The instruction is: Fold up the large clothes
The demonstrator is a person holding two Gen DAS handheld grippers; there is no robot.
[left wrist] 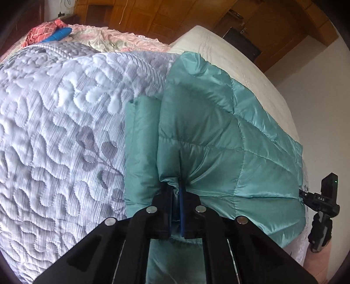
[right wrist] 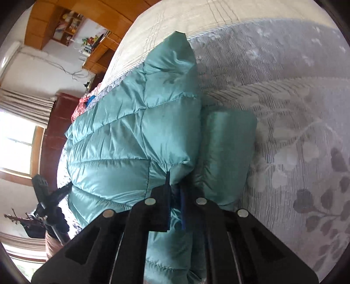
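Teal puffer jacket (left wrist: 210,131) on quilted bed (left wrist: 65,131), its near edge pinched at either corner by left claw (left wrist: 176,190) and right claw (right wrist: 175,185).

Home bedroom, quilted bedspread (left wrist: 54,122) on bed, wooden wardrobe (left wrist: 175,15), curtained window (right wrist: 19,139)

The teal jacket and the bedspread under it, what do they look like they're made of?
Jacket: looks like thin nylon or polyester shell, glossy, with stitched puffy panels, so probably down or synthetic fill. Both the left gripper and the right gripper pinch its edge, and it puckers there.
Bedspread: matte quilted fabric, possibly cotton, fine stripes, wavy stitching, grey leaf print.
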